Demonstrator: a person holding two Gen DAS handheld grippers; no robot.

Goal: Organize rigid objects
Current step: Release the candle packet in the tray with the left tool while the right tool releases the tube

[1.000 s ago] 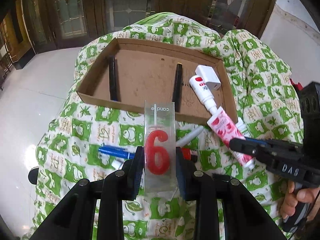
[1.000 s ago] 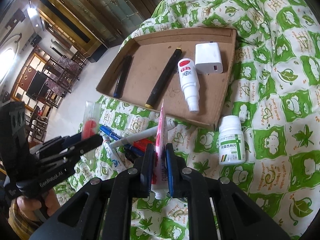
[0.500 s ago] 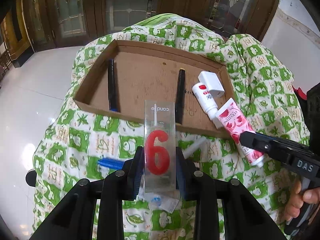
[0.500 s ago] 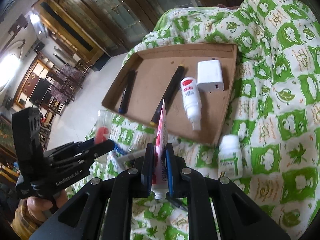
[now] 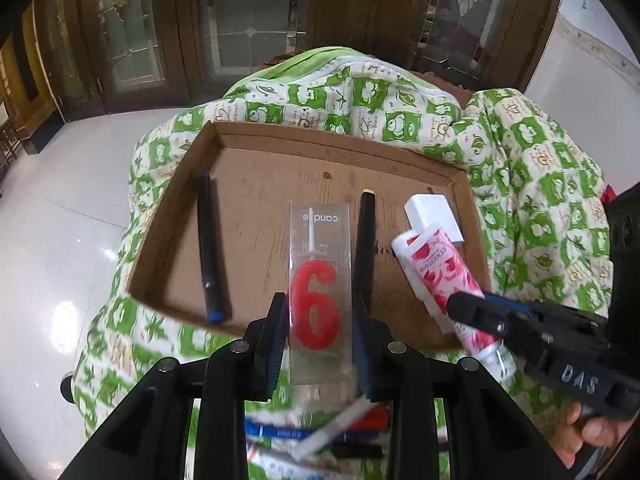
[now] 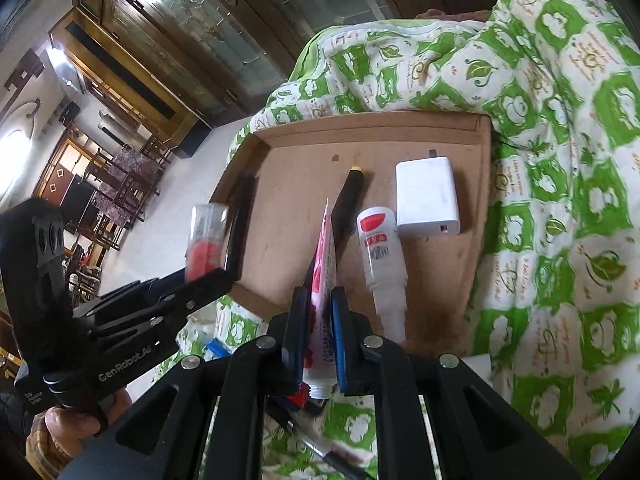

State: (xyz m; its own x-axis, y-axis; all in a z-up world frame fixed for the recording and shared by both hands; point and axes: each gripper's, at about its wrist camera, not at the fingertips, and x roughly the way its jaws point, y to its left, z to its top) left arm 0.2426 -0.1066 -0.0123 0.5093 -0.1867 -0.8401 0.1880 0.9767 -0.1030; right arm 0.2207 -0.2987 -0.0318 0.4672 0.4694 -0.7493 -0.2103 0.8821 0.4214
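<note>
Clear plastic sleeves a red "6" candle, clamped upright in the left gripper, long axis pointing into the cardboard tray. The right gripper pinches a pink tube, crimped end over the tray between a black marker and a white bottle; a charger lies beyond the bottle.

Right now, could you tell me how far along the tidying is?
Already in the cardboard tray: two pens, white charger, small bottle. In hand: left gripper holds the candle box, right gripper the pink tube. Left: loose pens on the cloth.
</note>
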